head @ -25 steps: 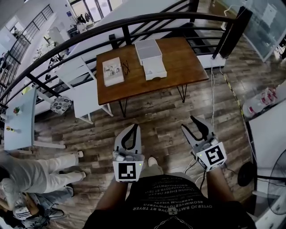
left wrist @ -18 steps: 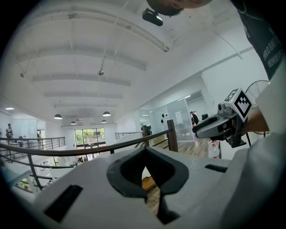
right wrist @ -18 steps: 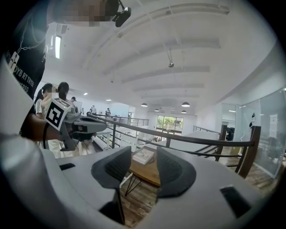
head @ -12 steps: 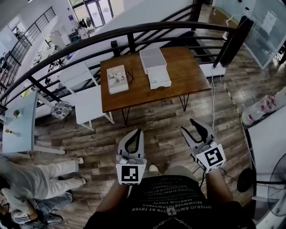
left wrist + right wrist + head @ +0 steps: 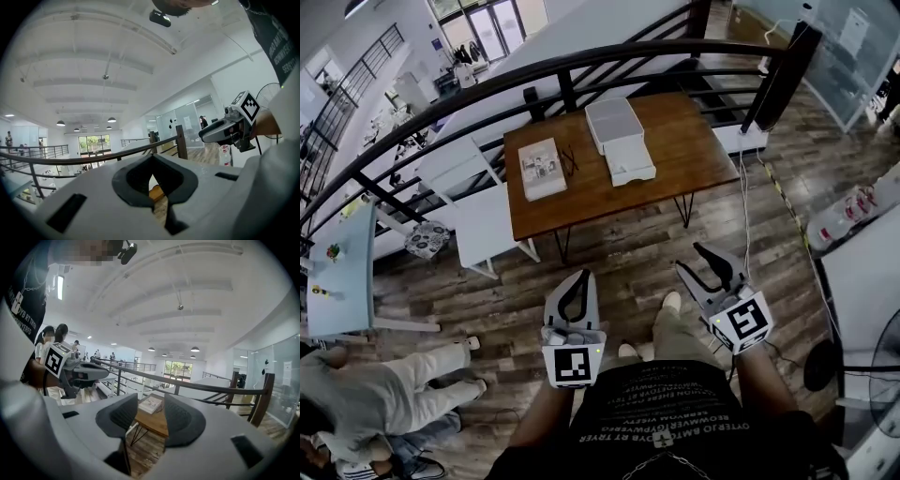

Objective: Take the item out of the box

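We are holding the left gripper [image 5: 577,281] closed and empty and the right gripper [image 5: 710,262] apart and empty, both well short of the table [image 5: 694,141], where the box [image 5: 614,117] is lying straight ahead, long axis pointing away, neither gripper clearly nearer.
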A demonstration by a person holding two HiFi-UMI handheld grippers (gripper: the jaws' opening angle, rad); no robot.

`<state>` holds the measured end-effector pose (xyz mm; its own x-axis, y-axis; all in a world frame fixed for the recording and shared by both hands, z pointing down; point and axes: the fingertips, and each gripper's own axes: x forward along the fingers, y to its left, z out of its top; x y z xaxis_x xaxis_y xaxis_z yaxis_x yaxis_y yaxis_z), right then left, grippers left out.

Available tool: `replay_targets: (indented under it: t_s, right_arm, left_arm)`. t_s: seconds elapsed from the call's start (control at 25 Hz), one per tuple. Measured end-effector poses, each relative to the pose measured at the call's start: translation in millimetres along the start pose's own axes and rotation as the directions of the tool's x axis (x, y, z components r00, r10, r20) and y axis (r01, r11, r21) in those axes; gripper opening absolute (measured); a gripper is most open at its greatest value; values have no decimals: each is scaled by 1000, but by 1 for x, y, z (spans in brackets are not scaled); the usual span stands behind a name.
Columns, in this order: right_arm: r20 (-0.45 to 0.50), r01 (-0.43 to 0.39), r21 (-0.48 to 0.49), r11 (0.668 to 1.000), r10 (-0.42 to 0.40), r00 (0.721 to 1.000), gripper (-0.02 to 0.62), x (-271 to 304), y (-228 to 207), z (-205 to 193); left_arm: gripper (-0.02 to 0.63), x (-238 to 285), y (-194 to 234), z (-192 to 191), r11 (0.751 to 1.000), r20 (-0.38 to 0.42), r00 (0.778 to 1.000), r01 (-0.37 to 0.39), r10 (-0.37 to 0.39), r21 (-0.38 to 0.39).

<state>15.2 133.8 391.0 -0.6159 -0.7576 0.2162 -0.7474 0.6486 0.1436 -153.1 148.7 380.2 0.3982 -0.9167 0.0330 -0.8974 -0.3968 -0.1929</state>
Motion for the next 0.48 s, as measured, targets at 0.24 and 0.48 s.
replay_targets:
  t_s: [0.24,0.48]
  right_arm:
    - [-14,-36,15,999,36,999,175,16,-9,-7]
    - [-2,-58,32,998,58,998,175,42,-35,-10]
  left_arm:
    - [5,13,-1,-11,1000,-16,1000,-6,5,-6]
    - [5,42,7,-18,1000,-64,998,-10,11,12]
